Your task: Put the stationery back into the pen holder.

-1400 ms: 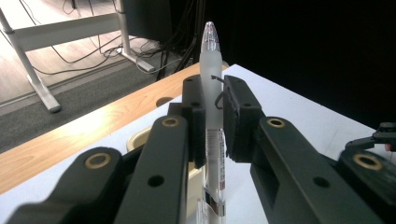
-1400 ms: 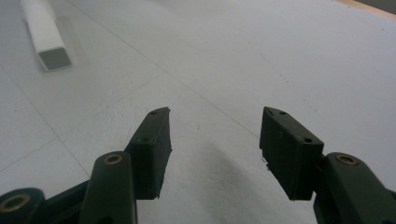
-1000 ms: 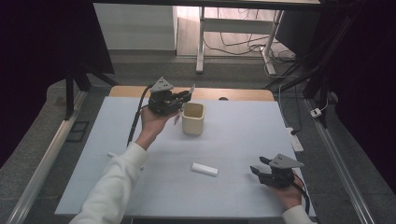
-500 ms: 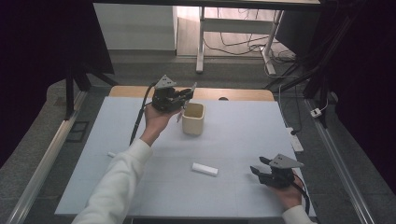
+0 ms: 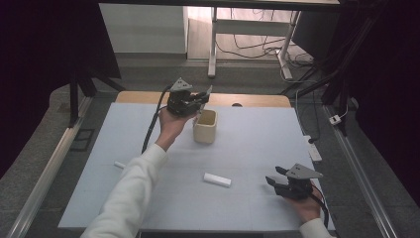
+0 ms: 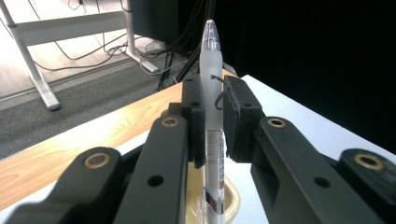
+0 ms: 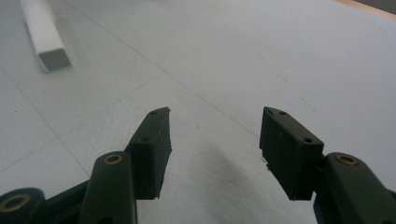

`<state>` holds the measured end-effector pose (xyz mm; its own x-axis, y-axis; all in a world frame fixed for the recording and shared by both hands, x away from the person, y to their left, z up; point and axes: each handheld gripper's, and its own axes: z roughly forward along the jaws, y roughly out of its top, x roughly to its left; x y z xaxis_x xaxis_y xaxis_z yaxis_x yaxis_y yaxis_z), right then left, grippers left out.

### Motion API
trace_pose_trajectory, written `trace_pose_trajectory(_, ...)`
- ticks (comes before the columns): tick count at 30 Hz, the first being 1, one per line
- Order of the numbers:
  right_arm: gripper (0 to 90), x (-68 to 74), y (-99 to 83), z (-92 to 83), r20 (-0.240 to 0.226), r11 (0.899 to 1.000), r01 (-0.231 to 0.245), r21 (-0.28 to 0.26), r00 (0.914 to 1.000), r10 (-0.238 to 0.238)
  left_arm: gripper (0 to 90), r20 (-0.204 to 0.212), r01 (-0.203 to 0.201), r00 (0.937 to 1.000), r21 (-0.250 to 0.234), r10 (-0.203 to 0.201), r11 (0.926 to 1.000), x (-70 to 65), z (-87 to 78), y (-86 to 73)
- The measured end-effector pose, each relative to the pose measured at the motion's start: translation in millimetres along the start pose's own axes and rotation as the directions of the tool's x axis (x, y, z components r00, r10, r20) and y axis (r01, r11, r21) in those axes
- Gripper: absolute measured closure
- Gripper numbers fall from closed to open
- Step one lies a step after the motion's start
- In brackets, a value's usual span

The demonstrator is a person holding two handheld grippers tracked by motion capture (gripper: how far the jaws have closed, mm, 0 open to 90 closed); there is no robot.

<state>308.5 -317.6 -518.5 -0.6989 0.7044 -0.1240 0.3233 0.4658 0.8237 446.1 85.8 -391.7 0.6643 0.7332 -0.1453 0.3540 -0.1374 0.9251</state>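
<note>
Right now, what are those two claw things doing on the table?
A person holds a claw-like gripper in each hand. The left gripper is shut on a pen, holding it upright right above a cream cup at the far side of the white mat. The pen's lower end is just at the cup's rim. The right gripper rests open and empty near the front. A white block lies on the mat between them.

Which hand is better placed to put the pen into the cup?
The left. The left gripper already clamps the pen above the cup. The right gripper is open, far off near the white block.
</note>
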Motion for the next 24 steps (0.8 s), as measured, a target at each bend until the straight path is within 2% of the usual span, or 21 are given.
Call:
trace_pose_trajectory(7,42.8,-0.3,0.0,-0.2,0.001,1.000,0.002,0.001,1.0000,-0.002,78.5,-0.016,0.005,0.9999,0.009,-0.005,0.9999,3.5,13.6,0.1)
trace_pose_trajectory(12,42.8,-0.6,-0.6,0.8,0.000,1.000,-0.002,0.003,1.0000,0.002,78.5,-0.017,0.031,0.9994,0.001,-0.030,0.9995,8.0,20.8,3.4)
trace_pose_trajectory(24,42.8,-2.0,-1.8,0.8,0.004,1.000,-0.006,0.008,1.0000,0.006,78.0,-0.025,0.019,0.9995,-0.019,-0.020,0.9996,8.8,30.0,13.9)
